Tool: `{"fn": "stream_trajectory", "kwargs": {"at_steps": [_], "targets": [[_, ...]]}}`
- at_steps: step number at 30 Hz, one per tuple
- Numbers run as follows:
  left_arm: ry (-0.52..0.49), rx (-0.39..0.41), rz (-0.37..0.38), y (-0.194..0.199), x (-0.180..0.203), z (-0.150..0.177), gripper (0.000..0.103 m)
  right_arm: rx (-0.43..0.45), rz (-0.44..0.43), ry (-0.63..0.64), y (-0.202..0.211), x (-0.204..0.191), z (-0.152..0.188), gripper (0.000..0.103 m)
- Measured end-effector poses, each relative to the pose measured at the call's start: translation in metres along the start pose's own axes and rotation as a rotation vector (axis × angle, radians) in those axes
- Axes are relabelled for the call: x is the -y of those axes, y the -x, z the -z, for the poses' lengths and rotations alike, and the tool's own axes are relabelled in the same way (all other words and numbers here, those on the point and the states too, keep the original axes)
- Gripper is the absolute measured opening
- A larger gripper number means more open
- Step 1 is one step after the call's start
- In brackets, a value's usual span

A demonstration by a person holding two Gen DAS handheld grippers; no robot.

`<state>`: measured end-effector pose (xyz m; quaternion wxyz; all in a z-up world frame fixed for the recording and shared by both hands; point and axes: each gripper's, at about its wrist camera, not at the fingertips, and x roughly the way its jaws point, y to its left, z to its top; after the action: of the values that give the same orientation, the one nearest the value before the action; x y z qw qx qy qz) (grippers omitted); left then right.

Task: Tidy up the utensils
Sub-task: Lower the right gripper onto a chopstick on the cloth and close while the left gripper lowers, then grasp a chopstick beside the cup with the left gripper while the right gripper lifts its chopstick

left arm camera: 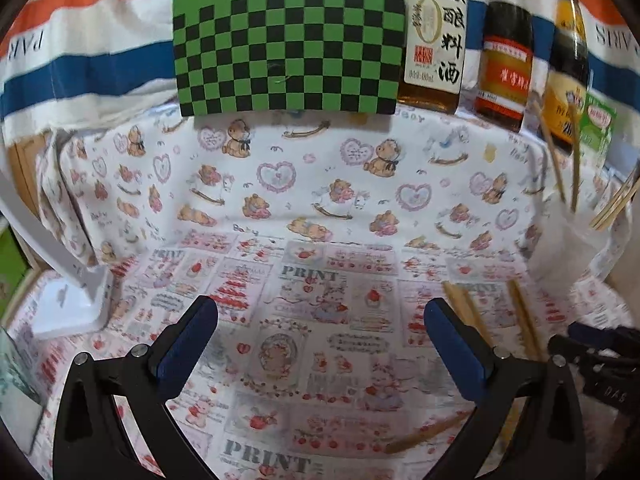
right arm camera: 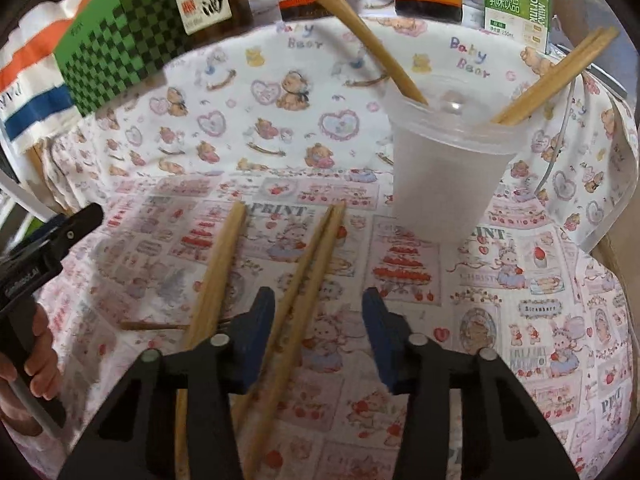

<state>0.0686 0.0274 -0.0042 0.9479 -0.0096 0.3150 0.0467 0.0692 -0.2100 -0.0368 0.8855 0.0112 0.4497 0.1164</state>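
Wooden chopsticks lie on the printed cloth. In the right wrist view a pair (right arm camera: 312, 264) runs between my right gripper's (right arm camera: 318, 300) open fingers, close to the left pad, and a single one (right arm camera: 218, 268) lies left of it. A clear plastic cup (right arm camera: 448, 168) stands ahead on the right with several chopsticks (right arm camera: 556, 76) leaning in it. My left gripper (left arm camera: 320, 312) is open and empty above the cloth. Loose chopsticks (left arm camera: 468, 312) lie to its right, and the right gripper (left arm camera: 592, 356) shows at the right edge.
A green checkered box (left arm camera: 288, 40) and sauce bottles (left arm camera: 506, 56) stand along the back, with a milk carton (right arm camera: 516, 0) behind the cup. A white stand base (left arm camera: 72, 300) sits at the left. The left gripper's handle (right arm camera: 36, 264) is at the left edge of the right wrist view.
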Motion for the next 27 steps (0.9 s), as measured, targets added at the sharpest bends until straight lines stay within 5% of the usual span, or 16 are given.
{"fn": "stream_trajectory", "kwargs": {"at_steps": [8,20,24,27], "targets": [[-0.027,0.001,0.009,-0.006,0.004,0.003,0.102,-0.106,0.02,-0.046,-0.028,0.0,-0.018,0.027],[0.003,-0.002,0.017,-0.004,0.0,0.001,0.102,-0.108,0.12,-0.06,-0.056,-0.001,-0.048,0.009],[0.012,-0.011,0.02,-0.006,-0.002,0.0,0.102,-0.108,0.082,-0.083,-0.056,0.003,-0.051,0.008],[0.014,-0.025,0.039,-0.007,-0.002,0.0,0.102,-0.025,0.006,-0.084,-0.032,0.008,-0.048,0.007]]}}
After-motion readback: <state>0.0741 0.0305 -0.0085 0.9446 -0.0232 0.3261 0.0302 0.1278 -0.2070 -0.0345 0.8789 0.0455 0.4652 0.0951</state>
